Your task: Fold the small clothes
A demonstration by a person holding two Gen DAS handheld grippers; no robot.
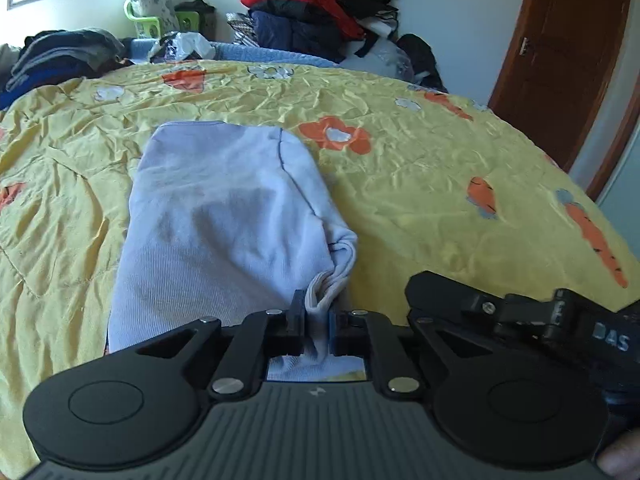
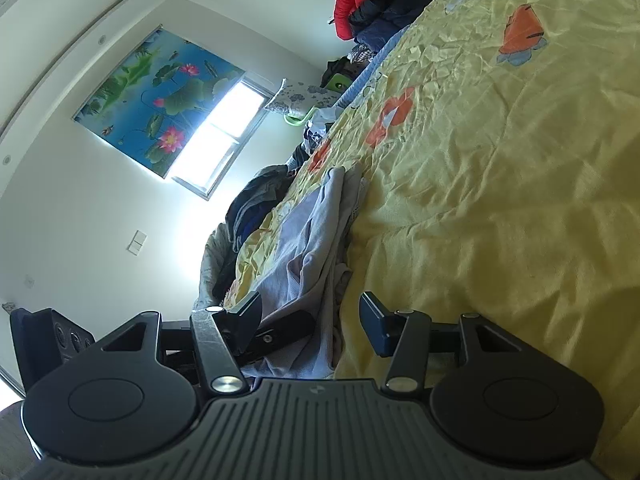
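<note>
A pale lavender garment (image 1: 224,220) lies folded lengthwise on the yellow flowered bedspread (image 1: 440,200). My left gripper (image 1: 316,320) is shut on the garment's near right corner, a bunched hem that rises between the pads. The right gripper's black body (image 1: 520,316) sits close by on the right. In the right wrist view, which is rolled sideways, my right gripper (image 2: 312,320) stands open low over the bedspread (image 2: 500,200). The garment's (image 2: 308,240) crumpled near edge lies between its fingers, and neither pad presses on it.
A heap of red and dark jackets (image 1: 304,4) rises beyond the far edge of the bed. A stack of dark folded clothes (image 1: 60,56) sits at the far left corner. A brown door (image 1: 560,60) stands on the right, a window (image 2: 224,136) on the far wall.
</note>
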